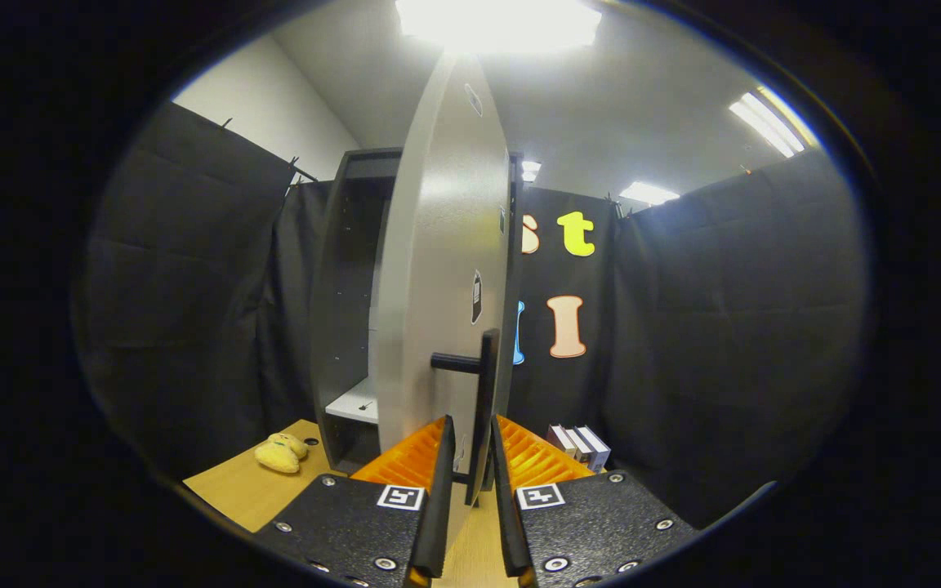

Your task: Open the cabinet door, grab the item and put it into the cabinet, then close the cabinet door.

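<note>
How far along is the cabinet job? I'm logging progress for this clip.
Done: the cabinet door already stands swung open, showing the shelf inside. In hand: the gripper has its fingers closed around the door's black handle. Left: the yellow plush toy lies on the wooden table beside the cabinet; it must go in, then the door must be closed.

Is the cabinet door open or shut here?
Open. The cabinet door stands edge-on, baring the cabinet interior and shelf. The gripper is shut on its handle.
</note>
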Tool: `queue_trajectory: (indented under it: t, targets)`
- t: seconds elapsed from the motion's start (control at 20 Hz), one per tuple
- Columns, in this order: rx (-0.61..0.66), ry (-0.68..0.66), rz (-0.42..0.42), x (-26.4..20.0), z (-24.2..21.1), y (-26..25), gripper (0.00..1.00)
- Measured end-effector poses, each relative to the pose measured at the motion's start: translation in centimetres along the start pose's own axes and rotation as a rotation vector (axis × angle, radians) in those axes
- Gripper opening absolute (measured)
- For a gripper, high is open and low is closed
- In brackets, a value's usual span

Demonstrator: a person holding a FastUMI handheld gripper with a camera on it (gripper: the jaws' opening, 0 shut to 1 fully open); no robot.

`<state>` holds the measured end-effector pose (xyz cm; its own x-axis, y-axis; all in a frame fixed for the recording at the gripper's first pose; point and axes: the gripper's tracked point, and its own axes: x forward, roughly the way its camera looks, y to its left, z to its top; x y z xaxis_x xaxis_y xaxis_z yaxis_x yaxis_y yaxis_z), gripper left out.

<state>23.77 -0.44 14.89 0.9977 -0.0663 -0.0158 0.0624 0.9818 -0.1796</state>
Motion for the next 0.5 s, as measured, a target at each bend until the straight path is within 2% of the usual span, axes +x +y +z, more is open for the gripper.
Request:
queue_trajectory:
  t: [0.2,0.35,0.5]
  targets:
    - [0.007,-0.004,-0.107,-0.7,0.2,-2.3,0.20]
    - [0.055,-0.019,-0.188,-0.8,0.2,-3.2,0.23]
    - [0.115,-0.114,-0.284,-1.4,2.4,-4.9,0.28]
